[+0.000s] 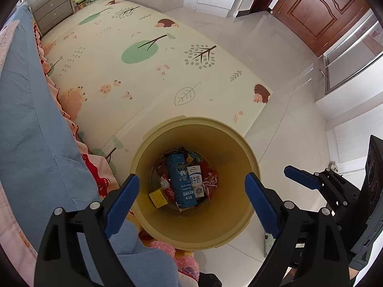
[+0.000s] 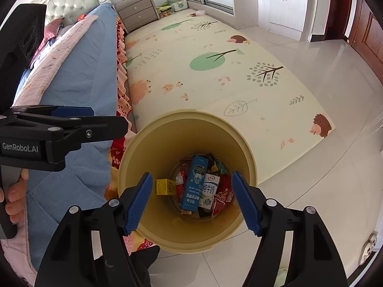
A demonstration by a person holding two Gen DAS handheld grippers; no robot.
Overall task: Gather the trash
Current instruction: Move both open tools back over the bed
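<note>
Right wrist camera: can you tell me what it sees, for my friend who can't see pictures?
A round yellow plastic bin stands on the white tiled floor beside a bed, holding a tall blue carton, a white milk carton and red wrappers. The right gripper hangs open and empty above it, with blue-padded fingers.

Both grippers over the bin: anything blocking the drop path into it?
Nothing visible. The left gripper and right gripper are open and empty above the yellow bin, its mouth uncovered. A blue carton and wrappers already lie at the bottom.
</note>
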